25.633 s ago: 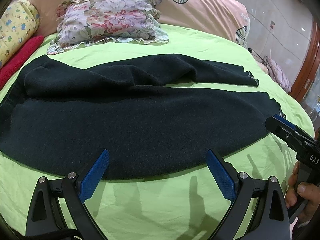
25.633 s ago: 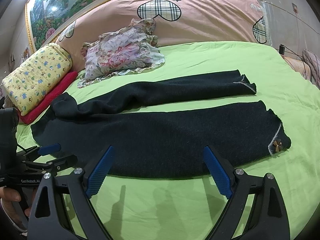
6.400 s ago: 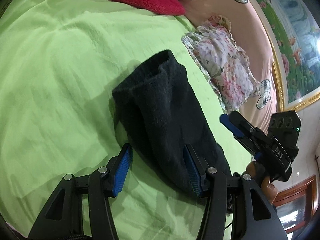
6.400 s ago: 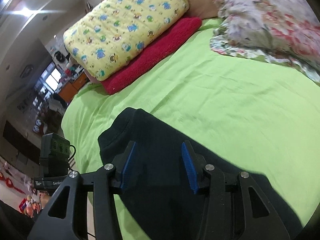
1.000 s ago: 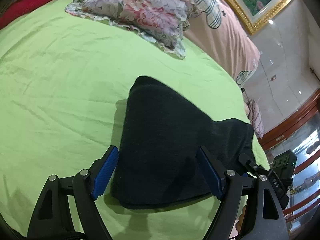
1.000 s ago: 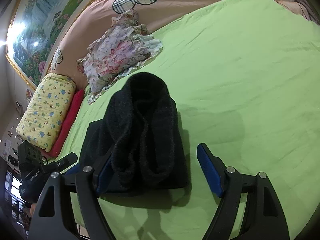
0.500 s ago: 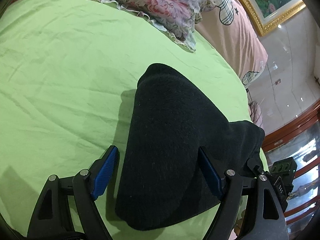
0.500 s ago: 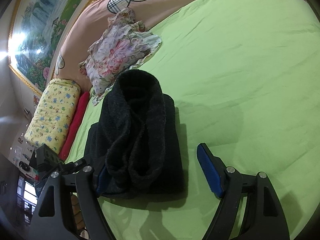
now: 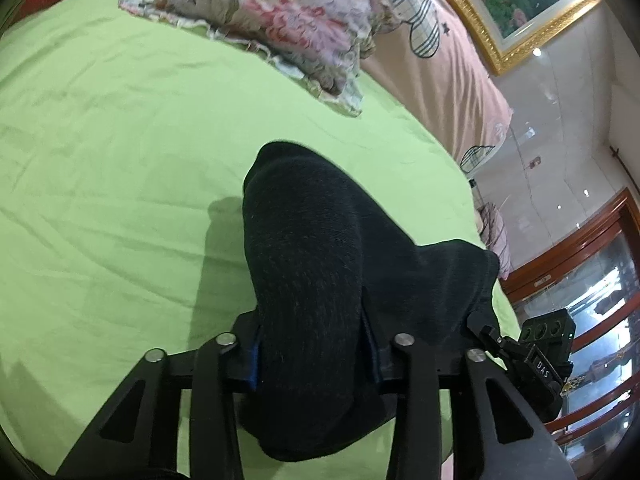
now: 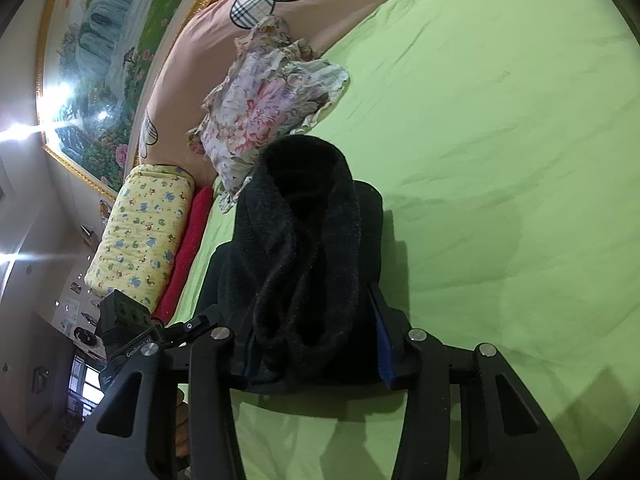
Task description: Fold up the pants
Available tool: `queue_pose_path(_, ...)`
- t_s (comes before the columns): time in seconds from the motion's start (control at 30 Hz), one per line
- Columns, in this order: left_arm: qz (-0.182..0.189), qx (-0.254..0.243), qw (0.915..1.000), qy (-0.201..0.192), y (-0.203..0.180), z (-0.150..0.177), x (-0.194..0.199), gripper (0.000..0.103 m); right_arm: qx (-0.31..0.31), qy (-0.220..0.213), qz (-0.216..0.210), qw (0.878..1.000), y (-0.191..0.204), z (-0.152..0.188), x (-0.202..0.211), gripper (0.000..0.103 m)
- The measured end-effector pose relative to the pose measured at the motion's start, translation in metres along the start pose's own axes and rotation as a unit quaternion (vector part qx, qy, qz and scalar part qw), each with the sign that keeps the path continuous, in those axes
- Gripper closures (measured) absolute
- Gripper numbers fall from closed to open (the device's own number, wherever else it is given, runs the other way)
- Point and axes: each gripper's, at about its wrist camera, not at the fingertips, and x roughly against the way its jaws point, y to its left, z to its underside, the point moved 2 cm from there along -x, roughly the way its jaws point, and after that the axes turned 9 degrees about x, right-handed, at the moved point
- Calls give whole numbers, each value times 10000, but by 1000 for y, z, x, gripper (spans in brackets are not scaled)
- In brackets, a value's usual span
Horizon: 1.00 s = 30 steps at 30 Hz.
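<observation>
— Pants (image 9: 316, 280) fill the left wrist view: the left gripper (image 9: 312, 356) has its fingers closed in on one end of the dark folded bundle, the cloth bulging out ahead of them over the green sheet (image 9: 100, 160).

— And the right wrist view?

— Same bundle (image 10: 308, 248) between the fingers of the right gripper (image 10: 316, 352), clamped narrow on its layered end. Folding looks nearly done — next, I'd judge, set it down flat and let go evenly.
</observation>
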Motion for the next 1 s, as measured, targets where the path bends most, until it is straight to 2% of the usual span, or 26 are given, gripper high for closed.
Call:
queue_pose_path(0.33, -9, -107, 9989, -446, -8, -14, 40, 68, 349, -43, -209, 9992, 32, -16, -8, 59)
queue_pose_path(0.73, -431, -62, 9940, -1005, 13, -53, 77, 68, 888, 131, -497, 9947, 78, -47, -58, 59)
queue_pose_path(1.0, -722, -117, 9898, -1219, 22, -81, 80, 68, 1072, 240, -656, 9918, 93, -67, -91, 59)
